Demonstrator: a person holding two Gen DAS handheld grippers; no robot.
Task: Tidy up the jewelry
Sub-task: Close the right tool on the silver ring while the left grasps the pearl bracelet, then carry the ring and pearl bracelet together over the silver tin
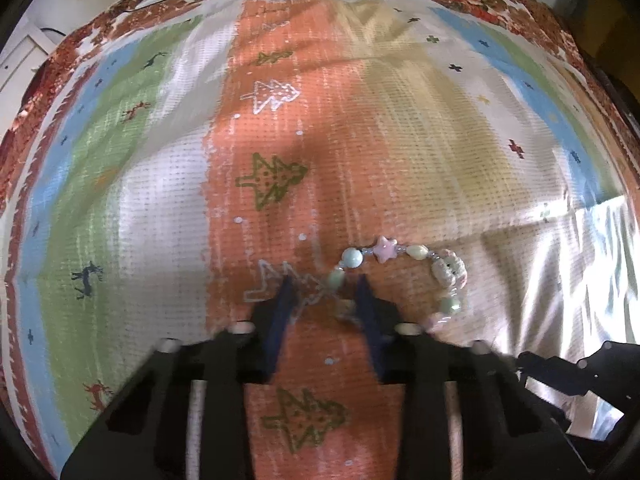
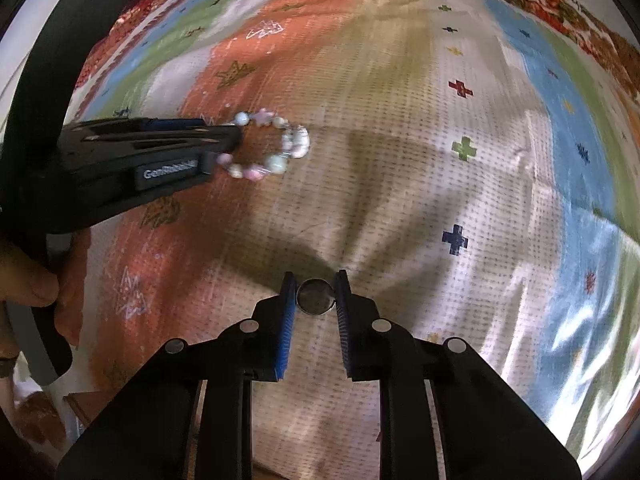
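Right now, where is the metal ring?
In the right wrist view the ring sits low in the middle, between the right tool's two blue fingers, over the patterned cloth.

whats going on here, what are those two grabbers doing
A person is sorting jewelry on a patterned cloth with a handheld gripper in each hand. The left gripper sits at a beaded bracelet, its fingers open around part of the bead loop; the bracelet lies on the cloth. The right gripper has a small round ring between its pads, apparently gripped. The two pieces are well apart, and no box or tray is in view.
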